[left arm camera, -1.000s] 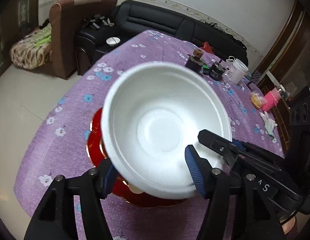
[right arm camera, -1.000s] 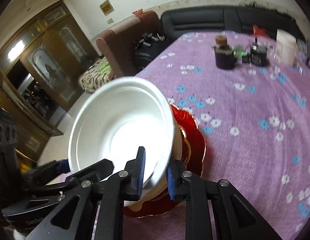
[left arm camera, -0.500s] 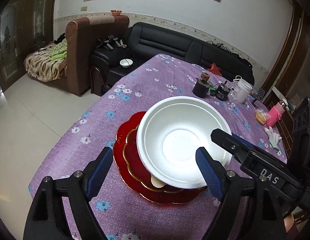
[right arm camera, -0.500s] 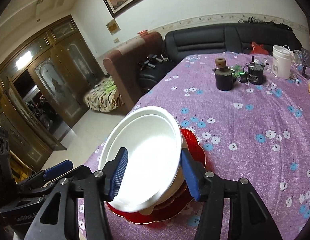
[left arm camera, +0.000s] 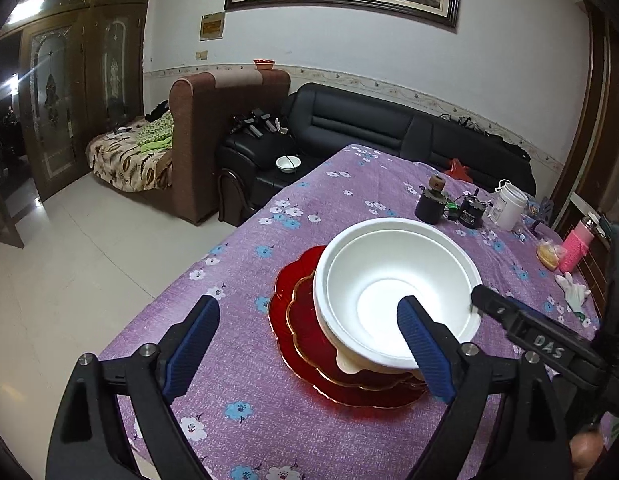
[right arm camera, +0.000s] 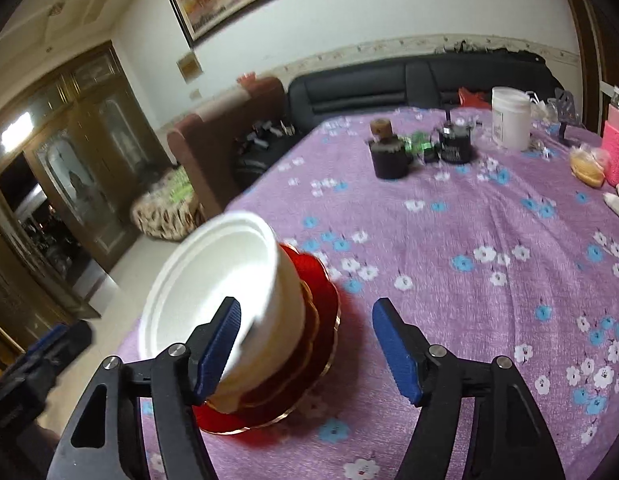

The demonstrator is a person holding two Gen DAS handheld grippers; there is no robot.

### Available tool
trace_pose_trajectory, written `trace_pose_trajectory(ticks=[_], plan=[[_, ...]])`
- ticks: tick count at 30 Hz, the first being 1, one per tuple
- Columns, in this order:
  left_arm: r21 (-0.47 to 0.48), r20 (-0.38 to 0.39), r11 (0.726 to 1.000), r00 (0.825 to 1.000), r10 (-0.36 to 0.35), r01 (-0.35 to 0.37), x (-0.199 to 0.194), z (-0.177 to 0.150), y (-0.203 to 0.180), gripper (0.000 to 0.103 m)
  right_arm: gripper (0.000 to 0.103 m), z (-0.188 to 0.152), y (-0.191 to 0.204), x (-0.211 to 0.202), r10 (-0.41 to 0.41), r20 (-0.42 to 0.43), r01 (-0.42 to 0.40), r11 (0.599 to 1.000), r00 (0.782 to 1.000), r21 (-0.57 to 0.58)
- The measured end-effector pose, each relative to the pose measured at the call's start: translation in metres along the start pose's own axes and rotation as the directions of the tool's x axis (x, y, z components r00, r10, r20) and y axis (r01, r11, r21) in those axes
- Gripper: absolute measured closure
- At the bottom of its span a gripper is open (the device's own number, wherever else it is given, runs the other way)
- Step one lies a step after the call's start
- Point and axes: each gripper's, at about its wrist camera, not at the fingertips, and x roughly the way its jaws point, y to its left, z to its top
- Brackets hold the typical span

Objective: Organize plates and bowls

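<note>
A white foam bowl (left arm camera: 397, 288) sits nested in a second white bowl on a stack of red gold-rimmed plates (left arm camera: 301, 320) on the purple flowered tablecloth. My left gripper (left arm camera: 307, 340) hovers short of the stack, its jaws opening, and nothing is gripped; its right finger only overlaps the bowl's near rim in the picture. In the right wrist view the bowl (right arm camera: 213, 288) and red plates (right arm camera: 321, 308) lie to the left. My right gripper (right arm camera: 307, 332) is also opening, and its pads touch nothing. Its tip (left arm camera: 505, 316) shows beside the bowl's right rim.
At the table's far end stand a dark corked jar (left arm camera: 431, 204), a small black pot (left arm camera: 471, 214), a white tub (left arm camera: 509, 210) and a pink bottle (left arm camera: 575, 246), with a white glove (left arm camera: 573, 286) nearby. The table edge (left arm camera: 181, 276) drops to the floor on the left.
Both grippers have let go of the white bowl, which now rests on the stack. Both have drawn back from it with their jaws spreading wider.
</note>
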Motion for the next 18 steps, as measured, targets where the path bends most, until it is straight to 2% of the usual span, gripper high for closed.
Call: trace_pose_trajectory(ticks=[3, 9, 14, 18], plan=[[0.001, -0.007, 1.0, 1.0, 0.005, -0.005, -0.001, -0.003, 0.002, 0.013, 0.03, -0.006, -0.004, 0.003, 0.014, -0.023, -0.013, 1.0, 1.0, 0.026], [0.016, 0.041, 0.997, 0.997, 0.069, -0.07, -0.01, -0.006, 0.0, 0.013, 0.03, -0.008, 0.008, -0.032, 0.033, 0.073, -0.034, 0.999, 0.997, 0.006], [0.041, 0.117, 0.976, 0.971, 0.21, -0.216, -0.019, -0.007, -0.008, 0.004, 0.027, -0.021, 0.027, -0.051, 0.013, 0.12, -0.005, 0.997, 0.993, -0.071], [0.066, 0.142, 0.958, 0.953, 0.267, -0.278, -0.023, -0.009, -0.014, 0.002, 0.026, -0.034, 0.035, -0.048, -0.001, 0.103, 0.013, 0.994, 0.995, -0.112]])
